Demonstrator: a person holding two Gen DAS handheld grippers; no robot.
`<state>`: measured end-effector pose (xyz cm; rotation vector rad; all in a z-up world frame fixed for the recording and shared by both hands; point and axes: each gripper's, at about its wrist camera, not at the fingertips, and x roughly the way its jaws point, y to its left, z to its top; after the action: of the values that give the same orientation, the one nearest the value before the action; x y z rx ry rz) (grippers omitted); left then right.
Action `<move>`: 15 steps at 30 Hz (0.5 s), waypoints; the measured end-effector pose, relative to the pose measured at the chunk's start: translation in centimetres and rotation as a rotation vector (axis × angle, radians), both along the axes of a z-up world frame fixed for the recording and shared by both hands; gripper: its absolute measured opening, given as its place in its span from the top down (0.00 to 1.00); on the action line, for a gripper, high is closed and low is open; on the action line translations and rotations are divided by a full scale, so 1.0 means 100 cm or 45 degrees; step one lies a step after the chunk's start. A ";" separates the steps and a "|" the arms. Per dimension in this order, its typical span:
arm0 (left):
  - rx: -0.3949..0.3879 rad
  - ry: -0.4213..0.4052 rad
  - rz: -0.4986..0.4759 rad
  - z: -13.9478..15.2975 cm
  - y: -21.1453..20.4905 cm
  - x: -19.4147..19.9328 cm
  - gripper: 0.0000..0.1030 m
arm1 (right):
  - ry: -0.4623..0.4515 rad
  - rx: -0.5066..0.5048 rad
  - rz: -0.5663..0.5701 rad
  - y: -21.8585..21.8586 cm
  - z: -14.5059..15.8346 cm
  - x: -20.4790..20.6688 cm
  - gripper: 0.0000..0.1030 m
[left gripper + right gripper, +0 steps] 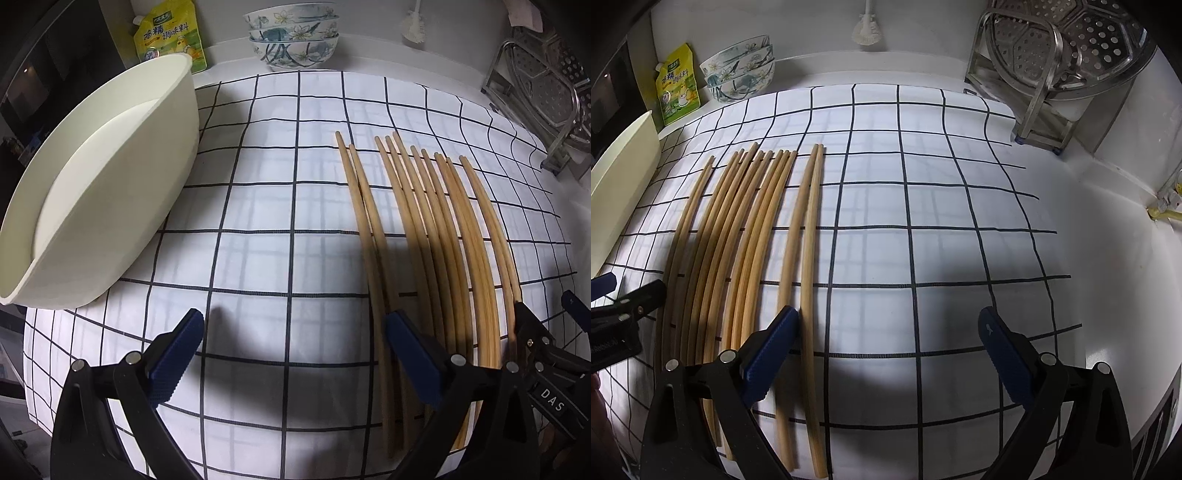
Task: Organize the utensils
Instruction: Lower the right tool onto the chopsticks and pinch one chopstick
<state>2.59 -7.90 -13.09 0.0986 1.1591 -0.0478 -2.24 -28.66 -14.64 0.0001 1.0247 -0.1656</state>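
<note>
While both grippers hover low over the checked cloth, nothing is picked yet. The left gripper has its jaws spread wide and holds nothing; same for the right gripper, wide apart and empty.

The chopsticks lie flat on the cloth in a loose fan, tips pointing away. Rough count is 10 to 12; they overlap near the bottom, so I can't be exact. They sit between the 2 grippers: right of the left gripper, whose right finger is over the leftmost sticks, and left of the right gripper, whose left finger is just beside the outermost pair. The cream tub stands on the cloth well left of the sticks, probably the target.

Risks, as I judge them:
- Sticks are thin, round and packed, so closing on 1 likely catches its neighbours or rolls it away.
- Flat on soft cloth: fingertips may snag fabric and drag the whole set.
- Both grippers work the same bundle, so collision is possible.
</note>
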 end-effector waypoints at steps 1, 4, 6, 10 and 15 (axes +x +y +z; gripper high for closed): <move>0.025 0.011 0.003 -0.002 0.000 0.000 0.05 | -0.001 -0.001 0.002 0.001 0.000 0.001 0.09; 0.013 0.009 0.025 -0.003 0.004 0.002 0.05 | -0.014 -0.016 0.016 0.002 0.000 0.002 0.09; 0.007 0.008 0.040 -0.003 0.006 0.003 0.06 | -0.023 -0.030 0.033 0.003 0.000 0.002 0.10; -0.012 -0.019 0.026 0.000 0.006 0.004 0.21 | -0.041 -0.044 0.092 0.010 0.003 0.001 0.24; -0.050 -0.003 -0.018 0.004 -0.004 0.006 0.51 | -0.043 -0.008 0.170 0.020 0.005 0.001 0.57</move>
<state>3.24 -8.25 -12.65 0.0719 1.1549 -0.0835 -2.09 -26.64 -14.11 -0.0709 0.9874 -0.0474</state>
